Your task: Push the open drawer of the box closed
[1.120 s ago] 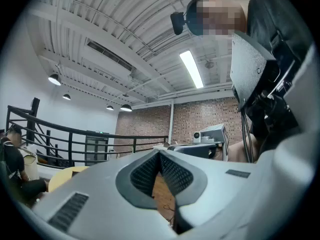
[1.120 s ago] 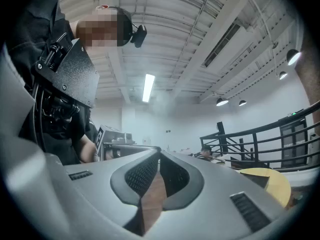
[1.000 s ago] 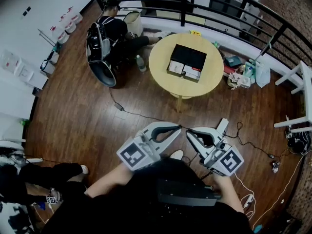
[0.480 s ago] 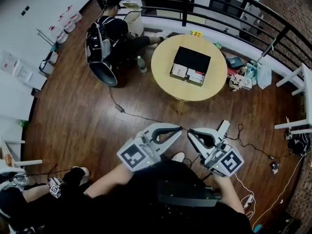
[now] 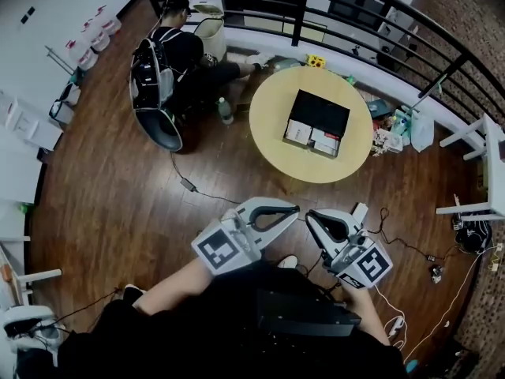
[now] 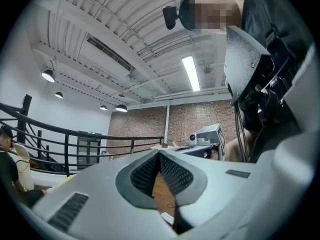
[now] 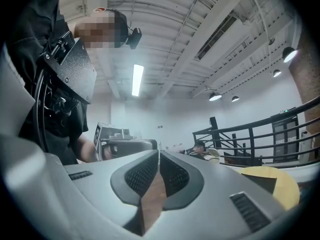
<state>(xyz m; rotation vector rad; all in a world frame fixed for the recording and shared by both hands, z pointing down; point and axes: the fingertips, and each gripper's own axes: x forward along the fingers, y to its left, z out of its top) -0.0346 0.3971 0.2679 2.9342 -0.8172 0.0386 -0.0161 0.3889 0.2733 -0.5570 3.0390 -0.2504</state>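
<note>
On round table [image 5: 272,136] — black box [image 5: 322,113], drawer [image 5: 312,139] open w/ pale items [image 5: 301,133].

A: What's between the right tongs [image 7: 159,153]?
B: Nothing. The tips meet, and bare wood floor [image 7: 150,201] shows below them.
A: And past them?
B: Far right, a round yellow surface [image 7: 286,191] carries a dark box [image 7: 261,181]; its drawer is too small to tell. A black railing [image 7: 260,134] stands behind, with a seated person [image 7: 201,146] mid-frame. The left tongs [image 7: 137,145] are at left, a ceiling lamp [image 7: 136,79] overhead.
</note>
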